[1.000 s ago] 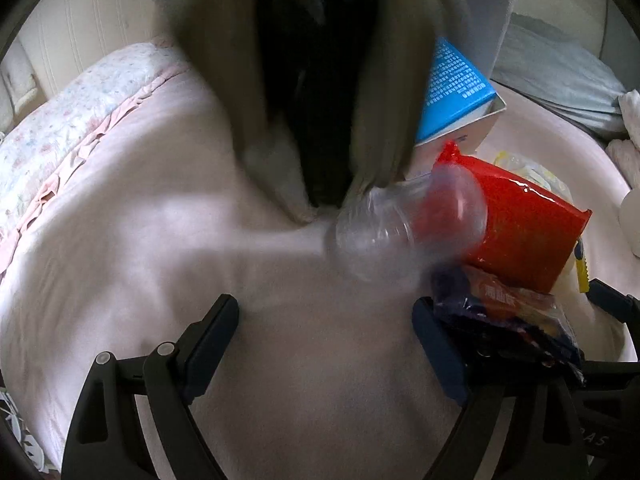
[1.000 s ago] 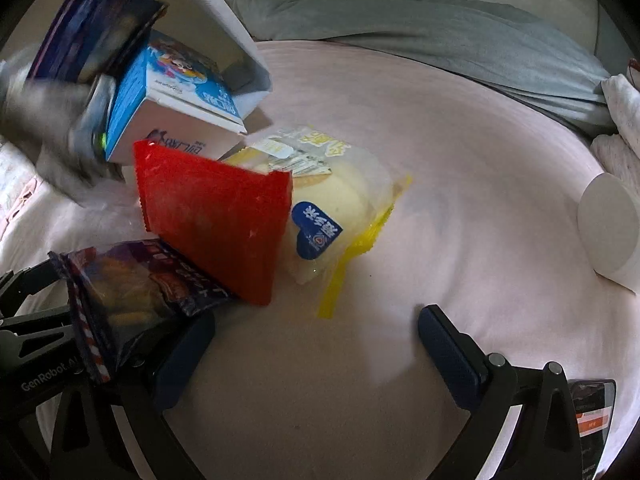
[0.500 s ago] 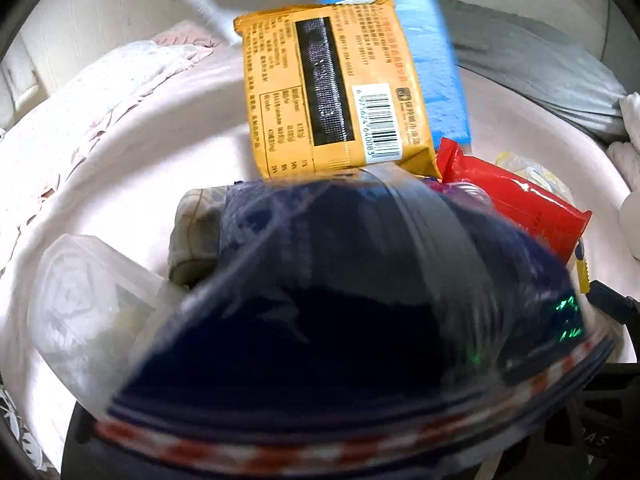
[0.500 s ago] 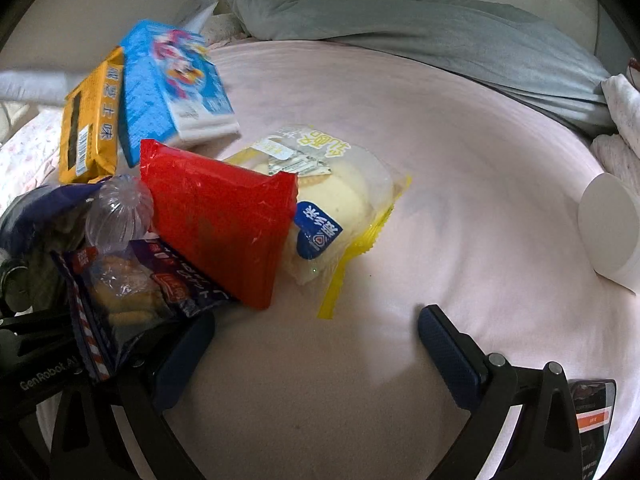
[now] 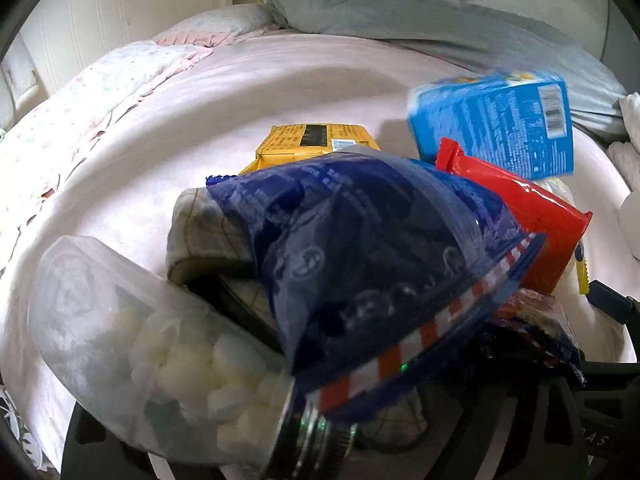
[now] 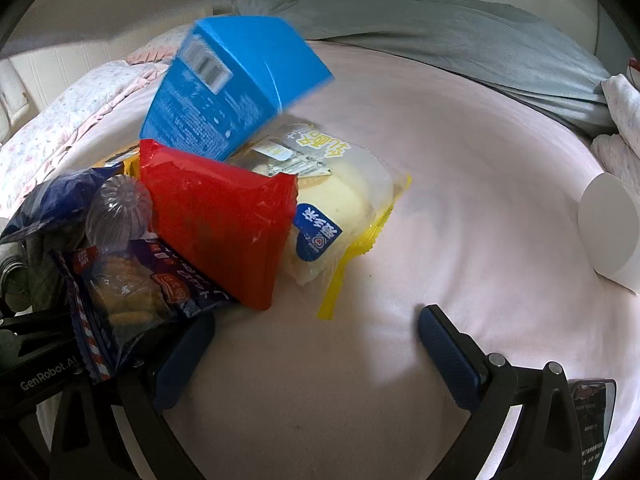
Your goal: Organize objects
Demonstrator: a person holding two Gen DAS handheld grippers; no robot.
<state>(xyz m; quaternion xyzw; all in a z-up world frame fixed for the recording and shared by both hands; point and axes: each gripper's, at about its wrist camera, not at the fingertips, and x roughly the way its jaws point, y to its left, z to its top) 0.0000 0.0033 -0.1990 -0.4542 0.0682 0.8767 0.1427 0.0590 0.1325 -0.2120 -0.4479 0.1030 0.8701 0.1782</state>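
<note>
Pink bedsheet (image 6: 460, 168) carries a heap of snacks at an early stage of sorting, with nothing visibly grouped or put away. At its centre stands a red packet (image 6: 216, 224), propped on edge. A blue carton (image 6: 236, 88), smeared with motion blur, tilts in mid-tumble just behind and above the red packet, apparently not yet settled. A clear-wrapped bun with yellow trim (image 6: 340, 208) lies against the red packet's right side, partly under the carton. On the red packet's left rest a dark blue biscuit bag (image 6: 132, 292) and a clear plastic bottle (image 6: 120, 212); a yellow packet (image 5: 316, 144) lies flat beyond them, farther from the cameras. Well to the right of the red packet, a white roll (image 6: 608, 232) sits apart near the bed's edge.

The right gripper (image 6: 316, 344) rests low on the sheet in front of the red packet, its fingers spread wide and holding nothing; the biscuit bag drapes over its left finger. The left gripper's own view is filled by a second dark blue bag (image 5: 372, 264), a clear jar of white pellets (image 5: 160, 344) and a checked fabric pouch (image 5: 208, 236), which hide its fingers, so their spread cannot be told. Judging by the jumble, every item remains to be sorted.
</note>
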